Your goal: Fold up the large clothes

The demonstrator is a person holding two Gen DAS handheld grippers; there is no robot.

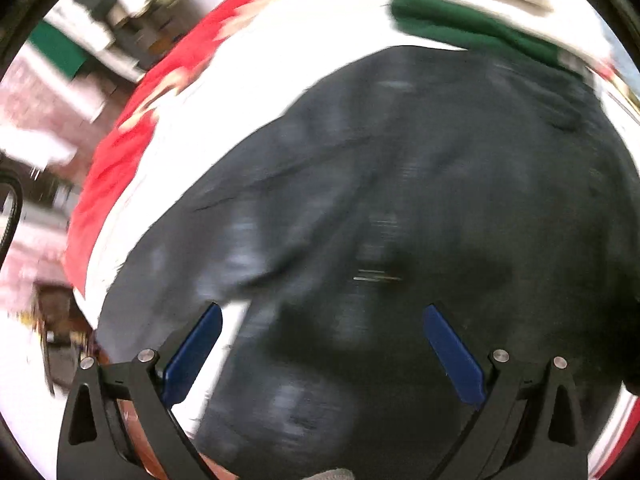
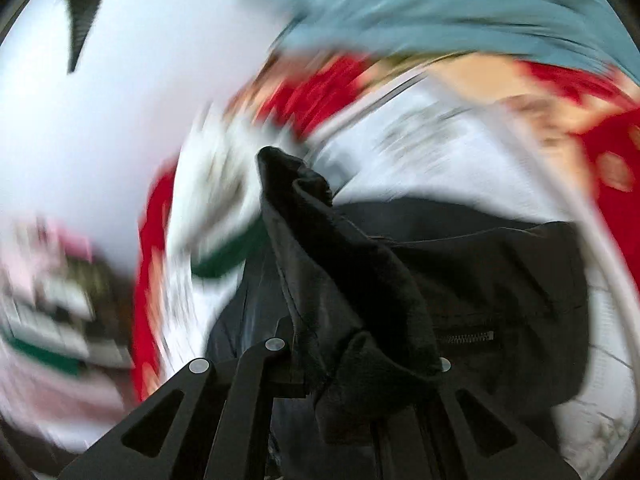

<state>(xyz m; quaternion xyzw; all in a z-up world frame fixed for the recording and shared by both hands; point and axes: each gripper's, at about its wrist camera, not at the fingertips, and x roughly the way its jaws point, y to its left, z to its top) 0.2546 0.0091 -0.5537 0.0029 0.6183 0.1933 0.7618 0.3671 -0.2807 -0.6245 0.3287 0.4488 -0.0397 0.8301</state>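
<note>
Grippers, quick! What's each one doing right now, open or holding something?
Left gripper: open, empty, above the black garment.
Right gripper: shut on a bunched fold of the black garment.

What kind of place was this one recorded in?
Probably a home bedroom, though blur limits certainty: a black garment lies spread on a white bedspread with a red patterned border, and cluttered shelves stand behind.

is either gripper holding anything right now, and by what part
The right gripper is shut on a bunched fold of the black garment; which part of it cannot be told. The left gripper is open above the garment, holding nothing.
</note>
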